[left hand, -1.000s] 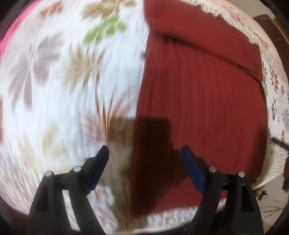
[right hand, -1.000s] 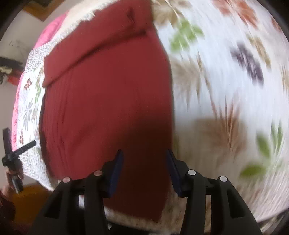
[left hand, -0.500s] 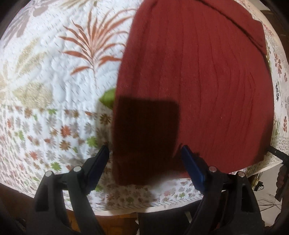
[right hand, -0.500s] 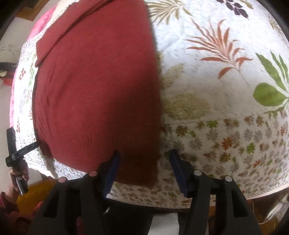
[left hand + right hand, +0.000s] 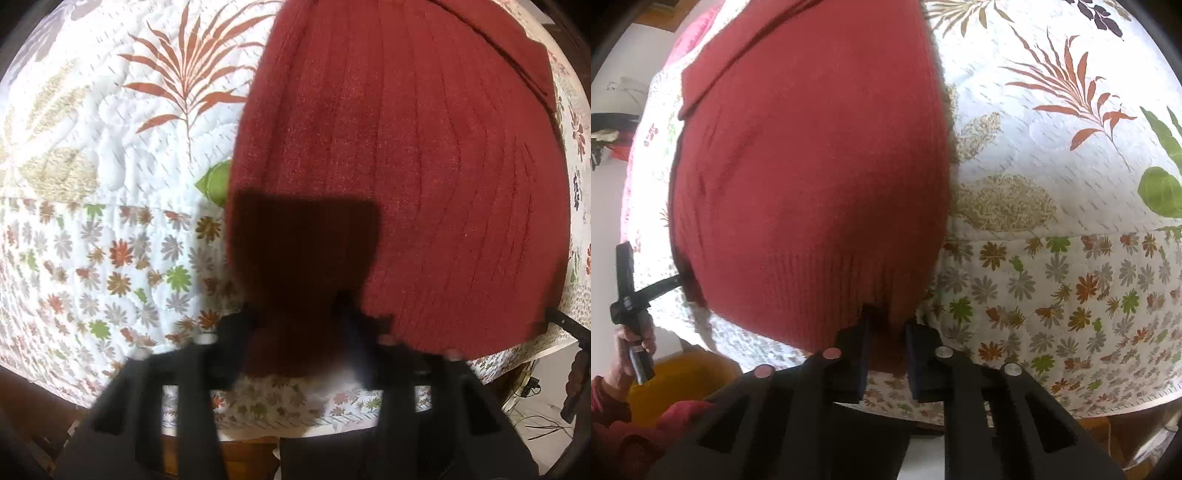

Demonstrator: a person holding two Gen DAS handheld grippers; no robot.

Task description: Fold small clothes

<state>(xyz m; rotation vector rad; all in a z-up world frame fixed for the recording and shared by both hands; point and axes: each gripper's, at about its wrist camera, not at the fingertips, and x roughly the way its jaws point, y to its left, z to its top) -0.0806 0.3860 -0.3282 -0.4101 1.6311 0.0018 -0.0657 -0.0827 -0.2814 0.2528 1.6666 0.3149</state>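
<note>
A white quilted bedspread printed with rust-red palm fronds, green leaves and a border of small flowers (image 5: 110, 177) (image 5: 1071, 184) covered the worktop and hung over its near edge. On it lay a dark red ribbed knit garment (image 5: 406, 166) (image 5: 812, 166), spread flat, its ribbed hem close to the near edge of the bedspread and a folded band of the same cloth across its far end. In the right wrist view it filled the left half of the bedspread; in the left wrist view, the right half.

The left hand-held gripper (image 5: 299, 332) sat at one near corner of the garment, blurred by motion, its two black fingers astride the hem and the shadowed corner between them; I could not tell whether they had closed on the cloth or stood apart.

The right hand-held gripper (image 5: 886, 339) was at the other near corner, its blue-padded fingers drawn close with a fold of the hem pinched between them.

At the left edge of the right wrist view, a hand (image 5: 631, 343) gripped a black handle (image 5: 628, 288) beside an orange tub (image 5: 683, 380).
</note>
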